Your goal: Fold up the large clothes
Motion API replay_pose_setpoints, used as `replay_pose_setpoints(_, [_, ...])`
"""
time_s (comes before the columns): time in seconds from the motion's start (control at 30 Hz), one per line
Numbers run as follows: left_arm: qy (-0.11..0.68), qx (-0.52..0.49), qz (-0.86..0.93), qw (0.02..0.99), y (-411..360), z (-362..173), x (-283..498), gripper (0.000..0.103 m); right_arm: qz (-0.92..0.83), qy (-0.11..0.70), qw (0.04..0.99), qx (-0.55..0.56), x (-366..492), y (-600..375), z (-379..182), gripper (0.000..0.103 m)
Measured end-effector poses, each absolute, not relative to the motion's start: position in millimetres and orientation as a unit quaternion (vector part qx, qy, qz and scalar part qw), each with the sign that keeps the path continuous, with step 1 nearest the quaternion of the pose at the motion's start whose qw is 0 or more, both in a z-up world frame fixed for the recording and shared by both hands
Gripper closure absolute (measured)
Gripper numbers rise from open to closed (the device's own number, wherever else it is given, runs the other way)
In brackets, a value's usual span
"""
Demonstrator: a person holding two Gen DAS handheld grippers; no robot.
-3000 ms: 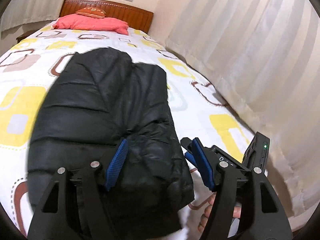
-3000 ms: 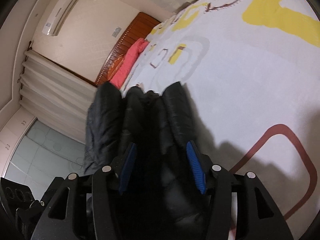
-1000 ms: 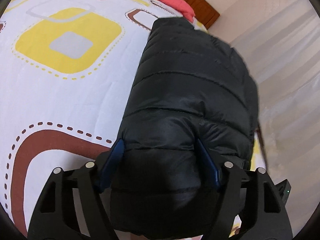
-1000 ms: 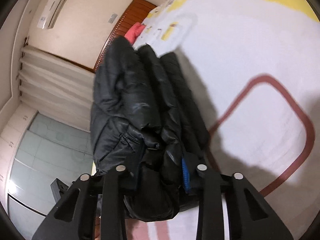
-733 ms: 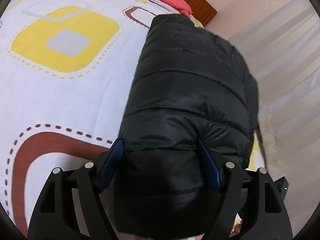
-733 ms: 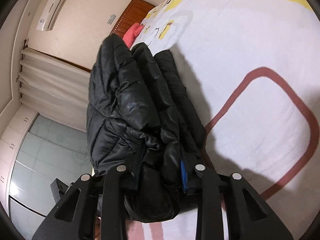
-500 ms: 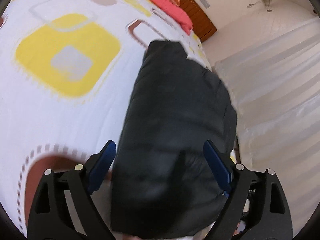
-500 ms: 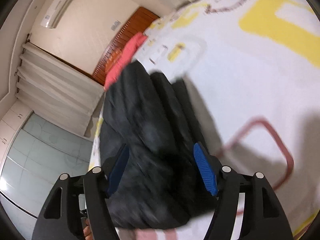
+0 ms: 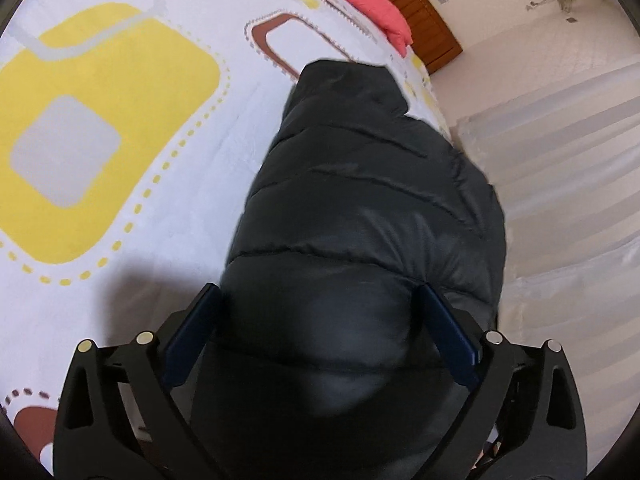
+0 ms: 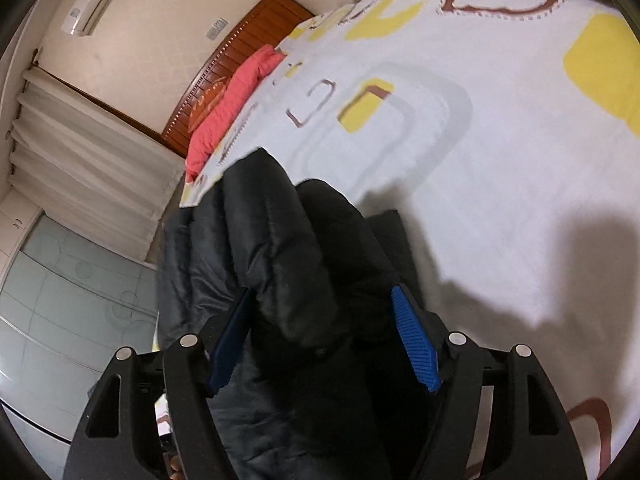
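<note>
The black puffer jacket [image 9: 372, 200], glossy, quilted in horizontal channels and folded into a thick bundle with no readable label, lies near the right edge of the bed [image 9: 168, 184]. The left gripper [image 9: 320, 312] has just been opening, its blue pads wide on either side of the jacket's near end. The right gripper [image 10: 324, 312] has its ribbed blue pads apart with jacket folds between them, unclamped. A coral pillow [image 10: 228, 112] lies against the slatted wooden headboard [image 10: 244, 48] at the far end.
</note>
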State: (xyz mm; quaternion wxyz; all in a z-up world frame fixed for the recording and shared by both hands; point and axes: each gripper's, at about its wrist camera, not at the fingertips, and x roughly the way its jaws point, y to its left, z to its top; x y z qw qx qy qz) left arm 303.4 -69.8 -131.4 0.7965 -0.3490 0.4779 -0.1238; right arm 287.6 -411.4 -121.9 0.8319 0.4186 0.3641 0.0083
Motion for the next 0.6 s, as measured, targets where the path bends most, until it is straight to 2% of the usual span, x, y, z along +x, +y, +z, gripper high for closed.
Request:
replay_pose_setpoints(0.13, [0.484,-0.314,-0.110,0.809,-82.3,-135.9,305.5,0.006,0.014,0.364,0.824,0.434,288.1,-414.3,-143.5,0.044])
replay_pose_setpoints(0.6, [0.474,-0.298,-0.105,0.822,-91.5,-154.2,308.4,0.005,0.022,0.331,0.830,0.448,276.0,-407.0,-159.0,0.047])
